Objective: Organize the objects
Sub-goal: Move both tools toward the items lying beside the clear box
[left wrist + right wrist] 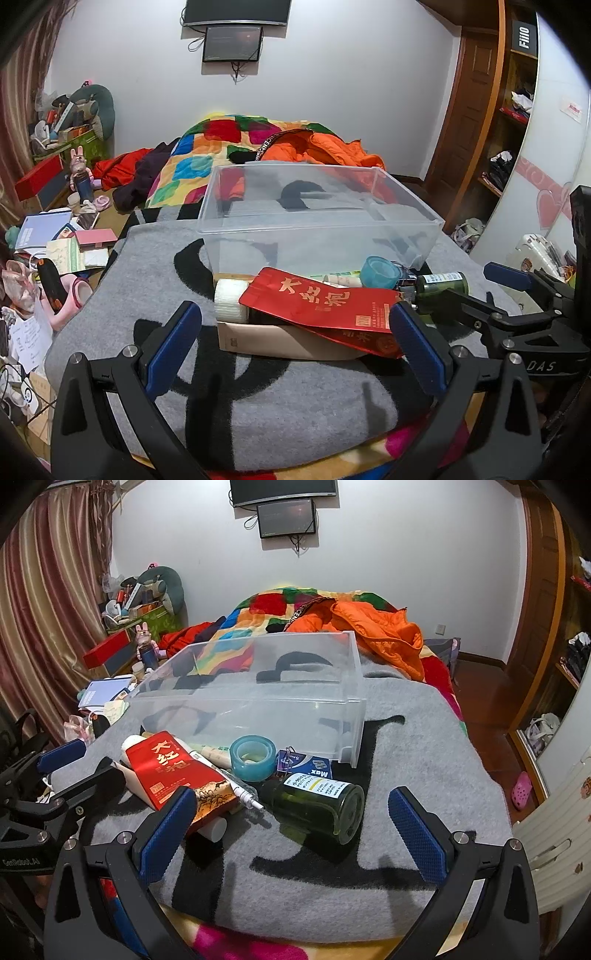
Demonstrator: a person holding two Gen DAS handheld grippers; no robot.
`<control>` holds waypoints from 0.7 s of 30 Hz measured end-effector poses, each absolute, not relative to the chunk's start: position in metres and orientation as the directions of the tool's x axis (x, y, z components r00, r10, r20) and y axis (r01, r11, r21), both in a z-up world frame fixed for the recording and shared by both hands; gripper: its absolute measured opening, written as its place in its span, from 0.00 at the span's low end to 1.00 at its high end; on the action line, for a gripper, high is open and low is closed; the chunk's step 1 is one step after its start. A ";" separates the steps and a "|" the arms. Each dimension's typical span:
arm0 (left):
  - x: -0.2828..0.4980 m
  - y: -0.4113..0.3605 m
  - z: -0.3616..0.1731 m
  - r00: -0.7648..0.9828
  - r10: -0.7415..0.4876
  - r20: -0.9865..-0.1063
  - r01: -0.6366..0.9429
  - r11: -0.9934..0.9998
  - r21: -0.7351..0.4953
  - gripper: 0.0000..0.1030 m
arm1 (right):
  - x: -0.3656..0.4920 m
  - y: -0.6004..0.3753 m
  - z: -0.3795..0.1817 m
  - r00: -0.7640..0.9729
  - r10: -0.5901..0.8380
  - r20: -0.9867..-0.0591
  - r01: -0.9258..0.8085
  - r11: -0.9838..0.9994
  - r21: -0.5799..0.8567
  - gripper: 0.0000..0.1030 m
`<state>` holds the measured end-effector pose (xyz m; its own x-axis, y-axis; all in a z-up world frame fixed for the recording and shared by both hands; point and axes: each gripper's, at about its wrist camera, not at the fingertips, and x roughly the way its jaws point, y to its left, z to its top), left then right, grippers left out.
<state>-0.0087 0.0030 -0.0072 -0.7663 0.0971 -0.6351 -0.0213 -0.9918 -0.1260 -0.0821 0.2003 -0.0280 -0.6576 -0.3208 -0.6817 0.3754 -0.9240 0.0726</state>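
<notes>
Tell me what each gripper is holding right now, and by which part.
Nothing is held. The left gripper and the right gripper are both wide open above the grey blanket, short of the red packet and the green bottle.

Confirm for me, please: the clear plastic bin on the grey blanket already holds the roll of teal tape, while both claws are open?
Not quite. The clear plastic bin holds nothing; the roll of teal tape sits on the grey blanket just in front of it, among the other loose items, as the right wrist view shows. The rest stands: the left claw and right claw are both open.
</notes>
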 end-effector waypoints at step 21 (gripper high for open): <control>-0.004 0.003 -0.006 -0.774 0.137 -0.618 -0.046 -0.986 -0.161 1.00 | -0.081 0.197 -0.025 -0.655 -0.325 -0.682 0.387 -0.919 0.067 1.00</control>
<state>-0.0043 0.0028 -0.0056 -0.7742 0.1369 -0.6179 -0.0457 -0.9859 -0.1612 -0.0813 0.1968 -0.0251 -0.6548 -0.3253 -0.6822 0.3874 -0.9195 0.0665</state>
